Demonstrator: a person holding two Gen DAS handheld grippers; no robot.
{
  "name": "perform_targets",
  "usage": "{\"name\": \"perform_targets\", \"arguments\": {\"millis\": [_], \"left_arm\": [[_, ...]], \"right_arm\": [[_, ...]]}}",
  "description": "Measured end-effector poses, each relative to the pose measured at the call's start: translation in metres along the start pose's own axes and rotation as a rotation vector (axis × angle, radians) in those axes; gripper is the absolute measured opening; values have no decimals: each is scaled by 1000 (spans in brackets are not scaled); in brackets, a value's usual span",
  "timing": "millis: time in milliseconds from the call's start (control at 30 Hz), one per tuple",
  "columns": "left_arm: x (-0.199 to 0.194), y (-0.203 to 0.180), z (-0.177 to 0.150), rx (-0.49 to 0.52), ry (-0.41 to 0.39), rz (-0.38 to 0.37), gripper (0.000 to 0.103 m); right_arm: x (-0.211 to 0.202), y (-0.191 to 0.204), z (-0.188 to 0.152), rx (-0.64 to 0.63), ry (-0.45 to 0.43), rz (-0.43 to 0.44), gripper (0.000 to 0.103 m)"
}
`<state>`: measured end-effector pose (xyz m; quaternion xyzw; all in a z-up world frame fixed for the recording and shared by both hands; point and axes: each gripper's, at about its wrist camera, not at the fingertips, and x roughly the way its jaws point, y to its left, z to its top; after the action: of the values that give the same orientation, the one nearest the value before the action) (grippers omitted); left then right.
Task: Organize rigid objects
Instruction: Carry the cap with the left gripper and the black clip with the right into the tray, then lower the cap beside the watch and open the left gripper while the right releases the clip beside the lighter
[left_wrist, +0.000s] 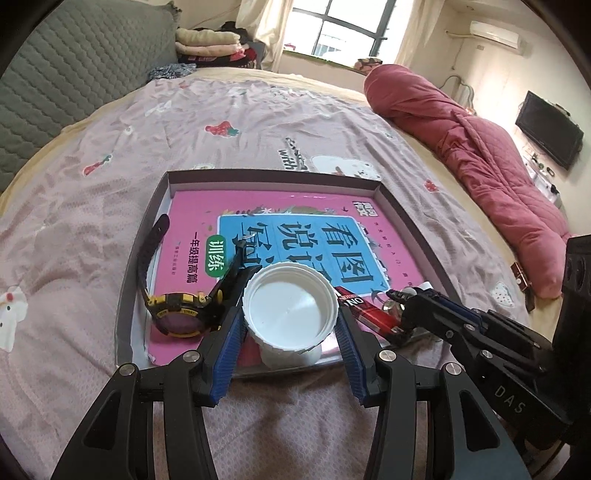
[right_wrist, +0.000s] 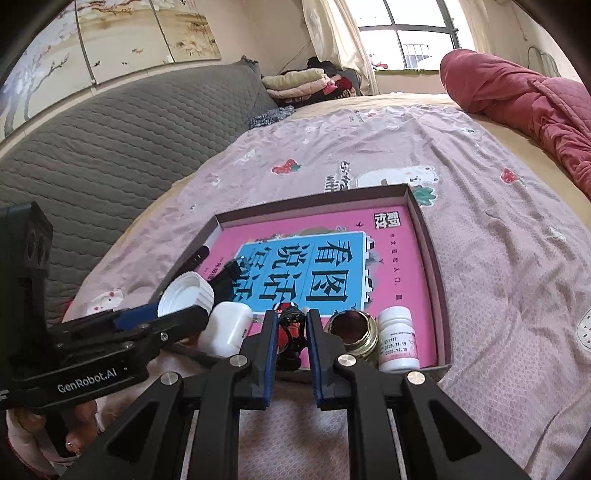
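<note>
— Blue-padded fingers (left_wrist: 225, 354) of the left tool (left_wrist: 290, 314) sit on either side of a white cap (left_wrist: 291, 308), touching its ribbed wall; the cap is held open side up over the near edge of the tray (left_wrist: 413, 218).

— And the right tool (right_wrist: 291, 326)?

— Its jaws are narrowed around a small red and black thing (right_wrist: 290, 332) at the tray's near edge; I cannot make out what it is.

— What else lies in the tray?

— A pink and blue book (left_wrist: 295, 236) covers the floor. On it, left of the cap, lies a black and yellow watch (left_wrist: 177, 310). Right of the right tool stand a brass ring (right_wrist: 352, 332) and a white pill bottle (right_wrist: 397, 339), side by side. A white case (right_wrist: 227, 326) lies between the two tools.

— And under it all?

— The tray rests on a bed (left_wrist: 92, 206) with a pink printed sheet.
</note>
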<state>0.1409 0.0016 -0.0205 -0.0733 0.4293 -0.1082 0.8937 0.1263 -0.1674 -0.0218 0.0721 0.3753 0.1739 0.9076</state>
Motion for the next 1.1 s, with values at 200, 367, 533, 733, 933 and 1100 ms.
{"name": "perform_targets", "arguments": {"millis": [200, 367, 533, 733, 933, 1100], "left_arm": [[10, 8, 1, -28, 22, 15, 52], [17, 14, -1, -51, 39, 31, 52], [19, 16, 0, -62, 41, 37, 52], [22, 18, -1, -73, 59, 52, 52], [22, 19, -2, -71, 63, 58, 53], [19, 17, -3, -57, 57, 72, 53]], "right_arm": [[7, -2, 0, 1, 6, -19, 16], [11, -4, -4, 3, 32, -26, 16], [11, -4, -6, 0, 35, -20, 16], [10, -3, -8, -1, 49, -21, 16], [11, -3, -7, 4, 56, -21, 16], [8, -3, -6, 5, 51, -23, 17]]}}
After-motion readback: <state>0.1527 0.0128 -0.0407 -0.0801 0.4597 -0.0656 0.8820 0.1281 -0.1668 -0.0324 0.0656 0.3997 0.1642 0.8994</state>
